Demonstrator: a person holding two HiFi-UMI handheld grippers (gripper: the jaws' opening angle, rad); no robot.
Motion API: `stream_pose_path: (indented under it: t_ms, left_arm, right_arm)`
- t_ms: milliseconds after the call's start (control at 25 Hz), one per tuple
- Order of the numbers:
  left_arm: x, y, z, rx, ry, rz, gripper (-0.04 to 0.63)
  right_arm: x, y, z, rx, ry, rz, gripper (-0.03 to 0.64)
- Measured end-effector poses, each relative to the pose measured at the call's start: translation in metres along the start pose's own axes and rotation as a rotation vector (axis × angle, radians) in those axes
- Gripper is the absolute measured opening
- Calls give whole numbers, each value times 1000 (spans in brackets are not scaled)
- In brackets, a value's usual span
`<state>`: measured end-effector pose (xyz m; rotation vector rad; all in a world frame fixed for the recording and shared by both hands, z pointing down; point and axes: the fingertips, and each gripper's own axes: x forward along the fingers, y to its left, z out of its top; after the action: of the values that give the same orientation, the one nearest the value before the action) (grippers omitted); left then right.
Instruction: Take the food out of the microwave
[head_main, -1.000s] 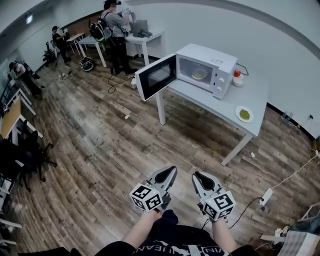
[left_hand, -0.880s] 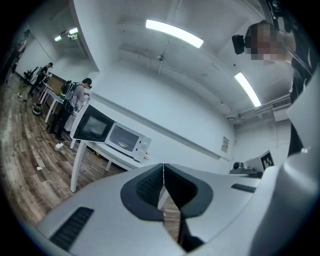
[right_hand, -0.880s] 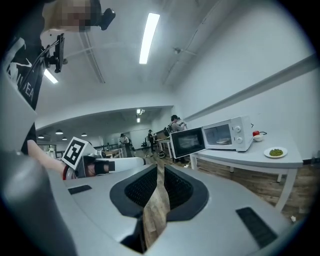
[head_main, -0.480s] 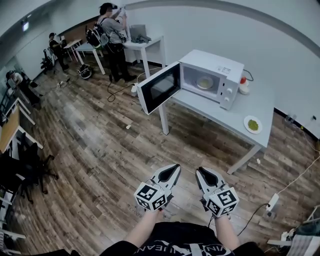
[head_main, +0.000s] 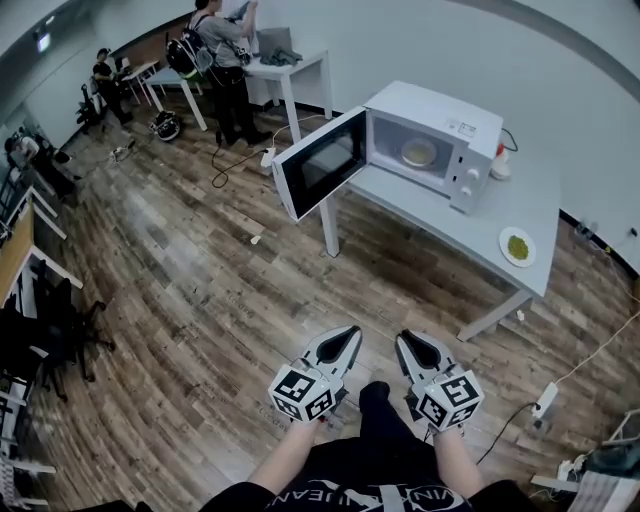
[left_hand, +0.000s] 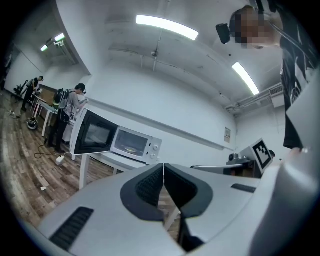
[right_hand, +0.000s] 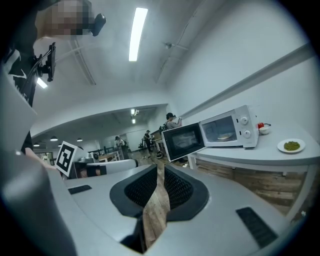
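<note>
1. grey left gripper (head_main: 347, 335), lower centre of the head view: jaws pressed together, pinching nothing.
2. right gripper (head_main: 405, 341), just beside it: jaws a thin slit apart, only the wooden floor (head_main: 200, 300) showing between them.
3. pale dish of food (head_main: 418, 152) lies flat inside the microwave (head_main: 445, 108), upper right of the frame, well apart from both grippers.
4. microwave's long side runs along the table (head_main: 440, 215); its cavity faces lower left, door (head_main: 320, 162) swung wide to the left.

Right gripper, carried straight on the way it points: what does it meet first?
Way looks free for a long stretch; the right gripper lines up roughly with the open microwave door, though it may pass beside it.
</note>
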<state>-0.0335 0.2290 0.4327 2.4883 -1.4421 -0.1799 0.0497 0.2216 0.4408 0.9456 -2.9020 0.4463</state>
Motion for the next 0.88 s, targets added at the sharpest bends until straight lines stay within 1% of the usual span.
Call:
stream_pose_path:
  t_ms: [80, 200, 440, 680, 880]
  left_arm:
    - [7, 12, -5, -4, 14, 12, 12]
    - [24, 36, 0, -2, 14, 32, 12]
    - [73, 78, 20, -8, 5, 41, 12]
    - [128, 98, 20, -18, 31, 6, 12]
    - [167, 118, 21, -29, 47, -6, 12]
  right_arm:
    - [12, -11, -4, 24, 5, 5, 60]
    - [38, -25, 0, 30, 3, 20, 60]
    - [86, -64, 27, 9, -10, 22, 60]
    - [114, -114, 39, 29, 4, -18, 60]
    - [139, -148, 41, 52, 23, -29, 60]
